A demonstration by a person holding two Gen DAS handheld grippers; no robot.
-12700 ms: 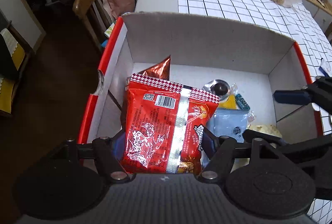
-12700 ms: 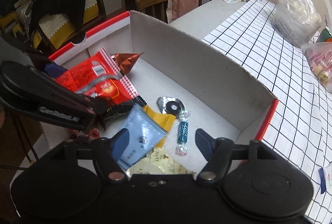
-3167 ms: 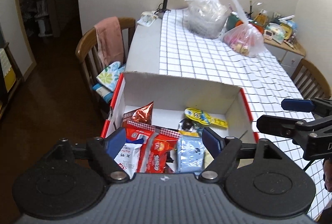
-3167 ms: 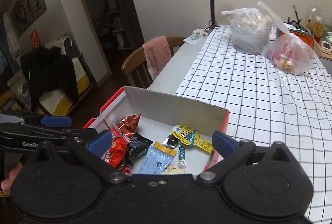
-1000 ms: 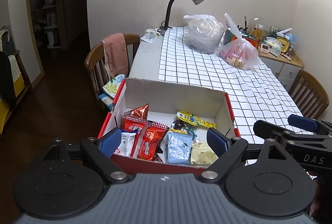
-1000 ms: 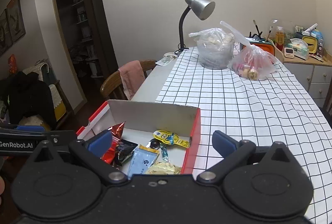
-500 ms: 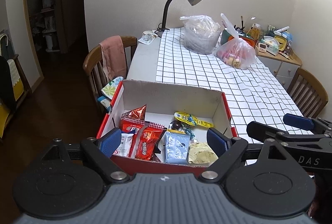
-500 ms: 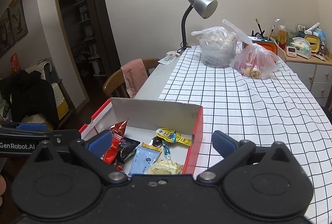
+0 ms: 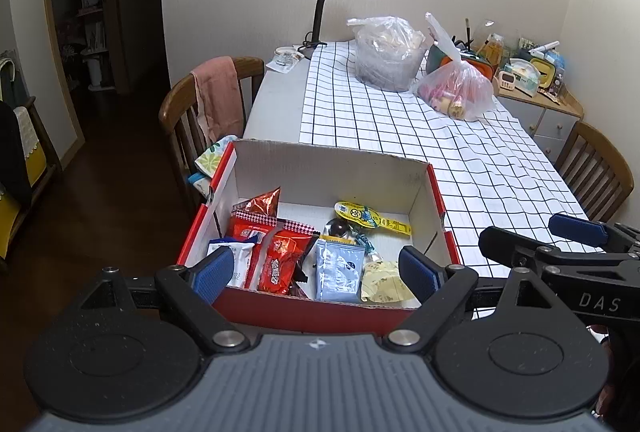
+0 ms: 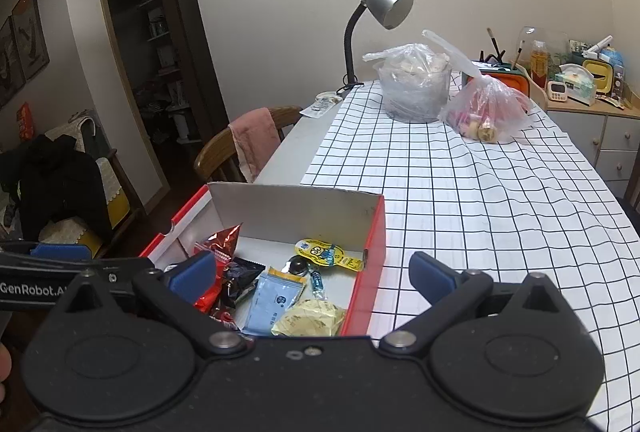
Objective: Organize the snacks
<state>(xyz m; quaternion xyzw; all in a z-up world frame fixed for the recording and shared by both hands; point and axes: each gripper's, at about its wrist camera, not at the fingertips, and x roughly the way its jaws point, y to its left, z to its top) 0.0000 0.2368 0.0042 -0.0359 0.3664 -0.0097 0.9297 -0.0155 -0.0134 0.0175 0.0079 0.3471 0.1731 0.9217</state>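
Hovering: left gripper [image 9: 316, 272] and right gripper [image 10: 312, 278], jaws spread, empty.
Snacks: lying inside red box [image 9: 434, 188] at table's edge.
Risk: overhanging box may tip if nudged.

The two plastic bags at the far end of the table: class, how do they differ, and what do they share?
The clear bag stands upright around a grey tub; the pink-tinted bag slumps low and rounded. The clear bag sits nearer the lamp; the pink-tinted bag sits nearer the cabinet. Both are translucent, full, and rest on the checked tablecloth.
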